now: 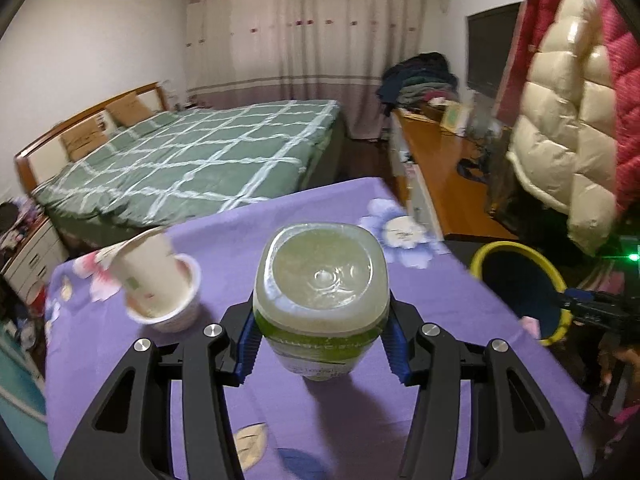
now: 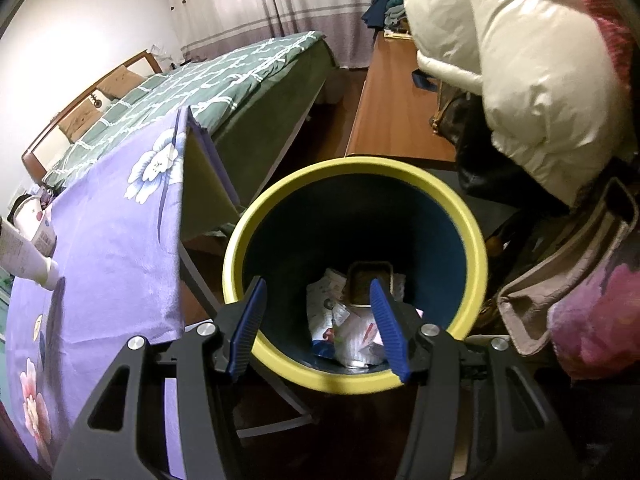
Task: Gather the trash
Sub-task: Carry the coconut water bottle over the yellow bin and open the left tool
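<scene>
My left gripper (image 1: 322,344) is shut on a clear plastic bottle (image 1: 320,276) with a green label. The bottle's base faces the camera and it hangs above the purple flowered tablecloth (image 1: 440,320). To its left a paper cup (image 1: 146,268) leans inside a white bowl (image 1: 182,312). The dark bin with a yellow rim (image 2: 240,236) stands on the floor off the table's right edge, and in the left wrist view the bin (image 1: 516,246) lies to the right. My right gripper (image 2: 318,284) hangs open over the bin's mouth with nothing between its pads. Wrappers and a small tray (image 2: 348,316) lie at the bin's bottom.
A green checked bed (image 1: 192,160) lies beyond the table. A wooden desk (image 2: 396,112) runs along the right wall. Cream and red padded coats (image 2: 532,80) hang close above the bin. A bag (image 2: 560,280) sits right of the bin.
</scene>
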